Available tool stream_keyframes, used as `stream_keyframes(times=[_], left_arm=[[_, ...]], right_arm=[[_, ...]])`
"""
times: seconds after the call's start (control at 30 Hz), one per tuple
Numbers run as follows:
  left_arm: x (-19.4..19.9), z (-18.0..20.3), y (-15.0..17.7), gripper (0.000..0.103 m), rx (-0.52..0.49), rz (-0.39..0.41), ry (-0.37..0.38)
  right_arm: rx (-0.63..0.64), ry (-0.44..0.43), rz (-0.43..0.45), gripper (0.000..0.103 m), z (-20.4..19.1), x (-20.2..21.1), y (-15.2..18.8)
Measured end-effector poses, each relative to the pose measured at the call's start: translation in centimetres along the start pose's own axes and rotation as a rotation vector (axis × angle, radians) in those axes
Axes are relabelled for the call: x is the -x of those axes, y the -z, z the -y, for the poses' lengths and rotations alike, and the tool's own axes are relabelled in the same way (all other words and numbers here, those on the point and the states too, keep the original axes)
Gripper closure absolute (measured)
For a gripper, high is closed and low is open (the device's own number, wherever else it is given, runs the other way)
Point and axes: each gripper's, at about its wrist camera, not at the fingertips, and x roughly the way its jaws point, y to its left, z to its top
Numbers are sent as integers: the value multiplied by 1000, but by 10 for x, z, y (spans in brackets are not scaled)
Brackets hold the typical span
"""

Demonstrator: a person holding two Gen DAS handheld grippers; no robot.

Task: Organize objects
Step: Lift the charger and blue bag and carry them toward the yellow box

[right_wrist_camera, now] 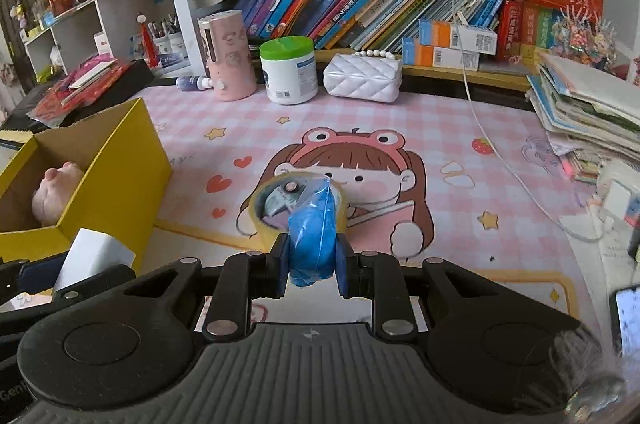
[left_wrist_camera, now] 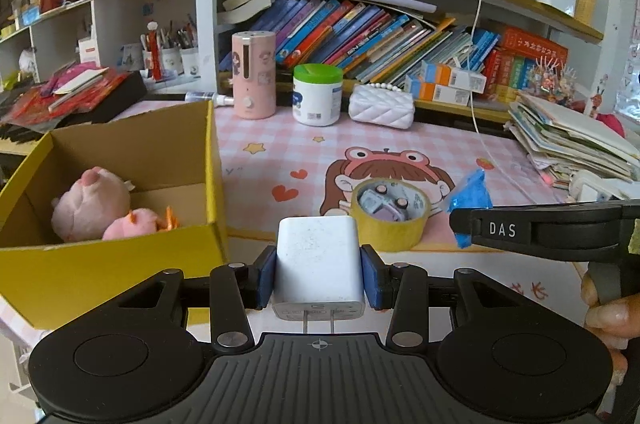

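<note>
Both grippers loaded, mid-carry. Left gripper [left_wrist_camera: 319,280] is clamped on a white charger plug [left_wrist_camera: 318,260], prongs pointing back toward the camera, pads pressing its two flat sides. Right gripper [right_wrist_camera: 312,262] is clamped on a blue plastic-wrapped packet [right_wrist_camera: 312,228], which sticks up between the pads; in the left wrist view the same packet shows at 3 o'clock, at the tip of the other tool. Judged step: carrying the picked items to the yellow cardboard box [left_wrist_camera: 212,159], which sits at 9 o'clock of the left gripper and already holds two pink plush toys [left_wrist_camera: 90,199]. Next move likely calls for lifting each load over the box's near wall and loosening the grip only once it is inside; the plug is nearer, so it should probably go first, to avoid crowding both tools at the opening. Still on the pink desk mat [right_wrist_camera: 440,127]: a roll of yellow tape [left_wrist_camera: 386,220] at 12 o'clock of the right gripper, with small items inside its ring that I cannot identify. A white cable [right_wrist_camera: 480,127] trails at 2 o'clock, well clear. The pink canister, green-lidded tub and white quilted purse stand far back at 12 o'clock, out of the path.
</note>
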Motion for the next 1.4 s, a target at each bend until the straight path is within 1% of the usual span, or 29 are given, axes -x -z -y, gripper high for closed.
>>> stream_keyframes(times=[0.23, 0.4, 0.57, 0.73, 1.07, 1.4], left_arm=[[30, -28, 18, 62, 17, 22, 10], [52, -59, 36, 62, 50, 10, 0], [73, -94, 59, 62, 93, -11, -31], [94, -124, 76, 62, 120, -20, -65], [130, -160, 102, 62, 106, -19, -102], [158, -183, 113, 62, 123, 10, -128]], right_arm=[[17, 18, -3, 82, -34, 22, 20], [37, 15, -28, 82, -68, 37, 38], [75, -9, -66, 82, -107, 48, 61], [103, -33, -83, 82, -141, 57, 79], [107, -75, -107, 82, -192, 77, 113], [145, -106, -90, 82, -225, 95, 123]])
